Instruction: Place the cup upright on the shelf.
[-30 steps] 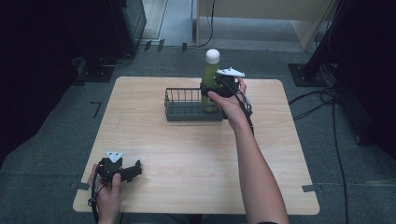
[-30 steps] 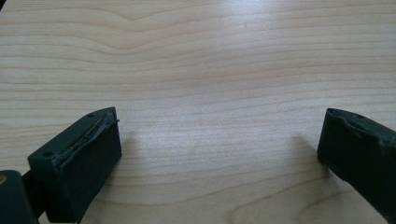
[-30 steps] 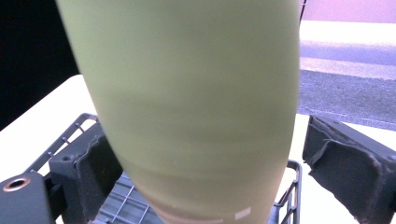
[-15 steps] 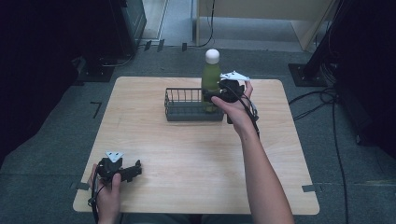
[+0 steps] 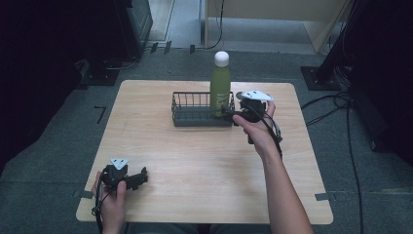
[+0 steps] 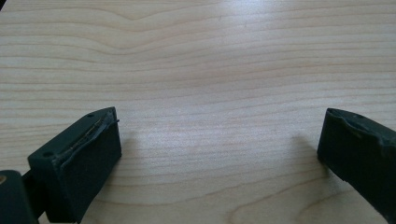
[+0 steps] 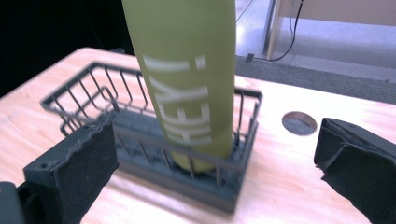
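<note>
a pale wooden table (image 5: 195, 161) with rounded corners stands on grey carpet (image 5: 44, 161). a round cable hole (image 7: 299, 123) is cut into its top. black cables (image 5: 355, 161) trail across the floor at the right, and a light wooden cabinet (image 5: 272, 19) stands beyond.

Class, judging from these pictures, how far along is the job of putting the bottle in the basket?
Done: the green bottle stands upright in the wire basket. In hand: the right hand-held gripper is open just beside it, gripping nothing. Left: pulling clear. The left hand-held gripper rests open.
</note>
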Motion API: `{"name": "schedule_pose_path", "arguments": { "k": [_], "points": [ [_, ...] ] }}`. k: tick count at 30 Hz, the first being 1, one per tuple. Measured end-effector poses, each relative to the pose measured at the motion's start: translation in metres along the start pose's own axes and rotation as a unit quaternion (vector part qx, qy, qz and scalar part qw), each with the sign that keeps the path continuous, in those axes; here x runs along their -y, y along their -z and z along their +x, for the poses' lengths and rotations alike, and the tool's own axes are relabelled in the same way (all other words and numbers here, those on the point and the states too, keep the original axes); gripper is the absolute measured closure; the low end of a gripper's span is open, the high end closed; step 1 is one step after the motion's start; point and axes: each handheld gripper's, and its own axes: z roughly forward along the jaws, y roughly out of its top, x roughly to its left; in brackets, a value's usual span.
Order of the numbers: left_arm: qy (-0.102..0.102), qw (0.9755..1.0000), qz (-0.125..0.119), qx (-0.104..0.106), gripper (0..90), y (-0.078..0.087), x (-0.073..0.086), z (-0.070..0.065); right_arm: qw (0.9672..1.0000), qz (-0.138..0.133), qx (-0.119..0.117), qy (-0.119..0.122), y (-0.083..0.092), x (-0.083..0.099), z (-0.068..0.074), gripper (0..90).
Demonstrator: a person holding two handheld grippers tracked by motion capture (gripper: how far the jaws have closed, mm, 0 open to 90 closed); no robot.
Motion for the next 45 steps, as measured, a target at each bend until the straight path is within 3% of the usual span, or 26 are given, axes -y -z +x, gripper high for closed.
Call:
{"name": "schedule_pose_path", "arguments": {
  "k": [21, 45],
  "points": [
    [0.0, 1.0, -0.001, 0.0, 0.0, 0.0, 0.0, 0.0, 0.9986, 0.023, 0.043, -0.019, 0.038, 0.065, -0.042, 0.0],
    [-0.002, 1.0, 0.0, 0.0, 0.0, 0.0, 0.0, 0.0, 0.9937, 0.055, 0.083, -0.051, 0.075, 0.135, -0.083, 0.0]
  ]
}}
